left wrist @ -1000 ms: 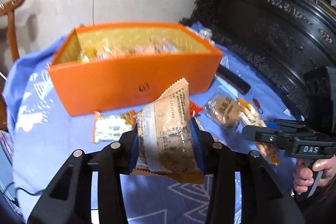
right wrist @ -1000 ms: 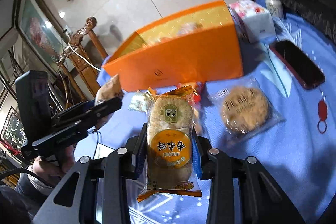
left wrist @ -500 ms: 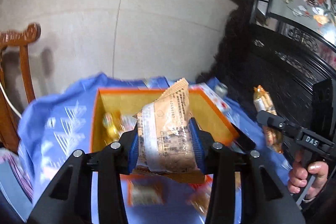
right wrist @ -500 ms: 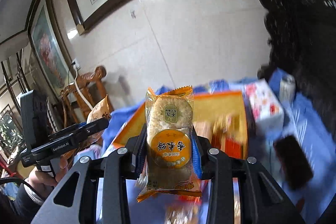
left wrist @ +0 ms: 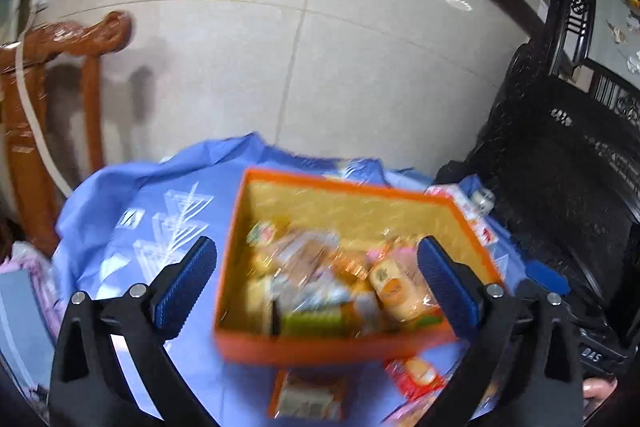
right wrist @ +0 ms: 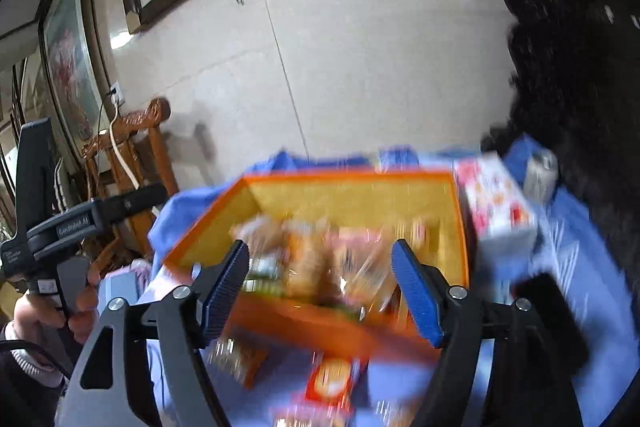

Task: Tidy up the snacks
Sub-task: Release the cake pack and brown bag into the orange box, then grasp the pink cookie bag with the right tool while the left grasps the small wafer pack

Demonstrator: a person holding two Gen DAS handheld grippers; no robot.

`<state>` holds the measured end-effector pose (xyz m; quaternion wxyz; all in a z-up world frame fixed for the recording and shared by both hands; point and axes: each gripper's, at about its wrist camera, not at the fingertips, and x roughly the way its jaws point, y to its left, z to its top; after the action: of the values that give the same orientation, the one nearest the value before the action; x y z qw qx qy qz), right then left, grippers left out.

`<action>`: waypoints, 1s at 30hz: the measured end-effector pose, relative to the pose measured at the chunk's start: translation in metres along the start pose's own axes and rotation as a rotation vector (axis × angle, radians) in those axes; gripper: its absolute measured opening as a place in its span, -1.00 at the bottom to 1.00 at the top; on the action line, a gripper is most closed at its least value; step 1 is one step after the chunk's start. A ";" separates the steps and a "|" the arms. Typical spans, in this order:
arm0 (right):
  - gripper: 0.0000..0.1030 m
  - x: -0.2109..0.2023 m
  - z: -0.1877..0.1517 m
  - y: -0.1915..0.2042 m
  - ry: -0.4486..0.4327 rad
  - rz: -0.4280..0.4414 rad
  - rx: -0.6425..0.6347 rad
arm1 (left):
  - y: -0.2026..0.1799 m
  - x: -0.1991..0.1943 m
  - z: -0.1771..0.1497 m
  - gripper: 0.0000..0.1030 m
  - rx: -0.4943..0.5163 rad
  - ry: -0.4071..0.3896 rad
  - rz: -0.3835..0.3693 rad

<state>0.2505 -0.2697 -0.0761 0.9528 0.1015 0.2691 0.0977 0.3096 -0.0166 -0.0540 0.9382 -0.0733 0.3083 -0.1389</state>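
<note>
An orange box point(left wrist: 320, 347) point(right wrist: 312, 323) with a yellow lining stands on the blue cloth, holding several wrapped snacks point(left wrist: 320, 283) point(right wrist: 316, 267). A rice-cracker packet with an orange label point(left wrist: 394, 291) lies at its right side. My left gripper point(left wrist: 320, 285) hangs above the box, its jaws opening wide with nothing between the blue pads point(left wrist: 184, 287). My right gripper point(right wrist: 320, 291) is also over the box, jaws opening, and no packet is pressed by its pads point(right wrist: 416, 301). Both views are blurred.
Loose packets lie on the blue cloth point(left wrist: 132, 227) in front of the box point(left wrist: 308, 395) point(right wrist: 332, 379). A white patterned carton point(right wrist: 496, 203), a small can point(right wrist: 540, 171) and a dark phone point(right wrist: 552, 319) sit to the right. A wooden chair point(left wrist: 48, 99) stands at left, dark carved furniture point(left wrist: 560, 187) at right.
Both grippers rose and moved over the orange box, then opened. The tan packet left the left jaws and the rice-cracker packet left the right jaws; both now lie in the box.
</note>
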 end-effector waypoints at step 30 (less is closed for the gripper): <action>0.71 0.041 -0.158 0.022 0.398 -0.101 -0.039 | 0.009 -0.051 -0.126 0.92 0.035 0.188 -0.004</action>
<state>0.1976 -0.2167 -0.2231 0.8862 0.0480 0.4550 0.0733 0.1968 0.0010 -0.1285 0.9060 -0.0441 0.3925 -0.1524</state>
